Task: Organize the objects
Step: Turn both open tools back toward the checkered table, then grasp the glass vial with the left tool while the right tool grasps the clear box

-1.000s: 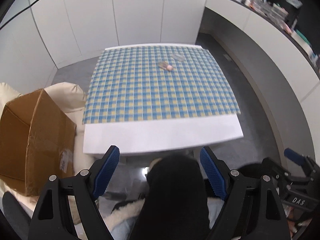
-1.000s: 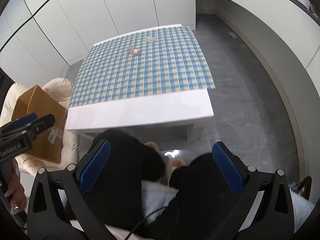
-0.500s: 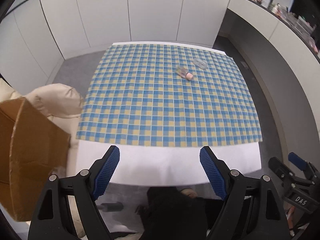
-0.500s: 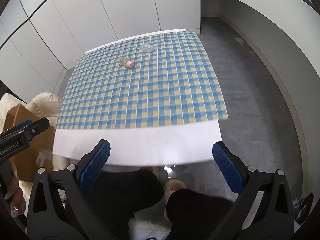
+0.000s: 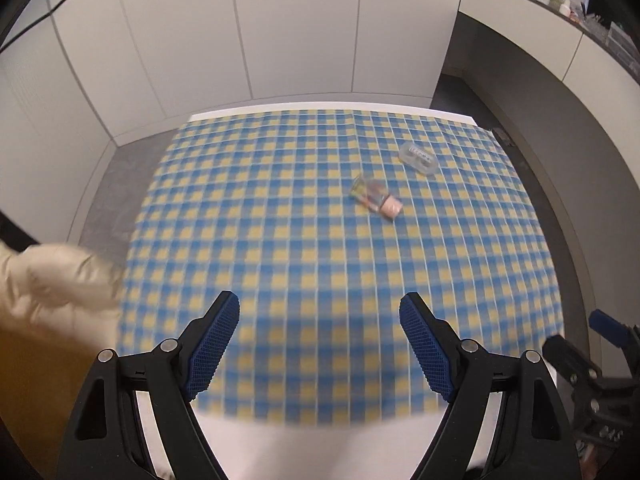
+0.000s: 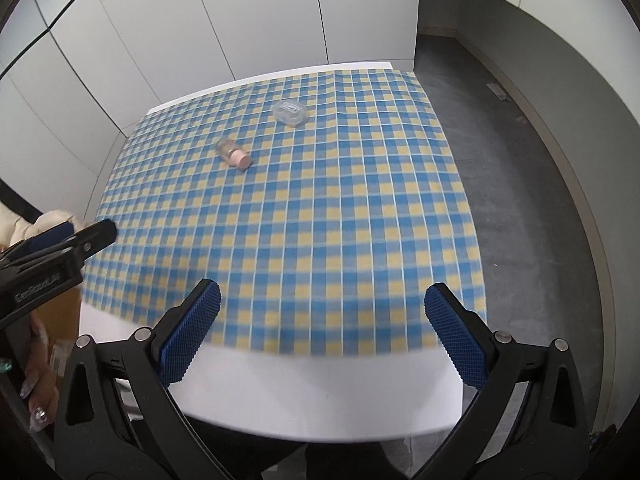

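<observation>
Left claw (image 5: 319, 312) nearest in its own view: black arms, blue ribbed pads spread wide, nothing between them, over the near part of the blue-and-yellow checked cloth (image 5: 320, 248). Right claw (image 6: 320, 304) the same in its view: blue pads wide apart, empty, over the near edge of the cloth where the bare white strip of the surface (image 6: 320, 384) shows. Each claw shows at the edge of the other's view: the right one low on the right side of the left view, the left one on the left side of the right view, with a hand (image 6: 38, 392) with long decorated nails below it.

Beside the surface on the left: a cream padded cushion or jacket (image 5: 52, 280), blurred so cannot say which, and a brown cardboard box (image 5: 44, 380) below it.

Far half of the cloth: a small clear bottle with a pink cap (image 6: 234, 153) lies on its side, cap toward the camera; contents look multicoloured in the left view, too blurred to name. Just beyond it, near but apart, a small flat clear plastic case with a label (image 6: 290, 113) lies flat. Both well apart from either claw.

Beyond: white panelled wall, grey floor, and a curved white counter (image 5: 560, 28) at far right with small items on top.
</observation>
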Demonstrator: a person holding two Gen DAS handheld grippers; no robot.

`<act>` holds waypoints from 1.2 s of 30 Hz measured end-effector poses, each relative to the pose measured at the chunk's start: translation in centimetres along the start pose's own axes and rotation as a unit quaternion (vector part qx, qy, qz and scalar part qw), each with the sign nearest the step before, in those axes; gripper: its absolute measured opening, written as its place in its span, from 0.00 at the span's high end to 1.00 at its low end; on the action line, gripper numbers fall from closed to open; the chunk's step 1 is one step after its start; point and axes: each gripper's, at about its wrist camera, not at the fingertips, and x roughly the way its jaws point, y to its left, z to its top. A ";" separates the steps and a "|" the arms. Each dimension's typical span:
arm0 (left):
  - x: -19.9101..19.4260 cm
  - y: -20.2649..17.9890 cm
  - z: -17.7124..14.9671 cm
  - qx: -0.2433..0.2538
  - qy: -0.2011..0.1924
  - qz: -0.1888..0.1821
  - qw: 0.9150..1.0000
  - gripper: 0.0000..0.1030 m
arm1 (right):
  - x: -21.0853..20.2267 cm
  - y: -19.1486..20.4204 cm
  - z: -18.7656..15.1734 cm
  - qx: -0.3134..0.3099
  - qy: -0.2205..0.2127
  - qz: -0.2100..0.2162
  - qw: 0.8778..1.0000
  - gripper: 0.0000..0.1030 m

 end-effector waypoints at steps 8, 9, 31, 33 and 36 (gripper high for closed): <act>7.5 -3.5 3.9 0.050 0.016 -0.004 0.999 0.19 | 5.2 -1.4 2.7 0.014 0.012 0.004 1.000 0.00; 8.3 -3.9 4.2 0.056 0.017 -0.007 0.998 0.19 | 5.8 -1.6 2.9 0.017 0.014 0.004 1.000 0.00; 15.6 -7.1 6.4 0.138 -0.004 -0.047 0.989 0.90 | 12.6 -0.8 5.9 0.027 0.026 0.001 0.999 0.00; 15.7 -6.9 6.5 0.133 -0.004 -0.049 0.990 0.85 | 12.8 -0.3 6.4 0.024 0.026 0.002 0.999 0.00; 16.0 -6.2 6.8 0.119 0.000 -0.045 0.992 0.50 | 12.8 0.3 6.8 0.018 0.023 0.005 1.000 0.00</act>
